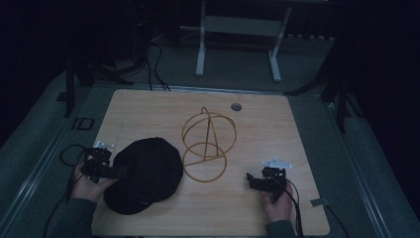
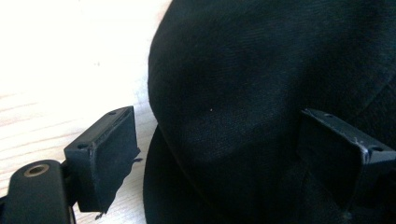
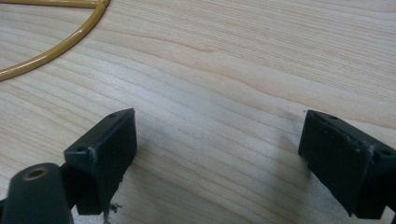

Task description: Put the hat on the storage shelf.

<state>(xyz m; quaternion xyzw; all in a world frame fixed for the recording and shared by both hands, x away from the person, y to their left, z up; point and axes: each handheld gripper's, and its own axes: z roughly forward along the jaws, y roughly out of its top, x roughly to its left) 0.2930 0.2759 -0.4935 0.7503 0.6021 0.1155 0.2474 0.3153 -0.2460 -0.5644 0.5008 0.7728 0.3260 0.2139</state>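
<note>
Nearest, left gripper (image 1: 115, 172) at the left edge of the black hat (image 1: 148, 173), jaws spread wide, hat brim between them but not pinched; right gripper (image 1: 251, 181) low over bare table (image 1: 277, 124), jaws wide apart, nothing held; hat lying flat left of centre; beyond it, yellow wire stand (image 1: 205, 146), just beside the hat.

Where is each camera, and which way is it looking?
High view: above the person's side, looking down at the table; both hands show, each with a claw, left claw and right claw.
Left gripper view: on the left claw, facing the black hat.
Right gripper view: on the right claw, facing bare wood and the yellow wire stand.
Shared: the hat and the stand show from above too.
</note>
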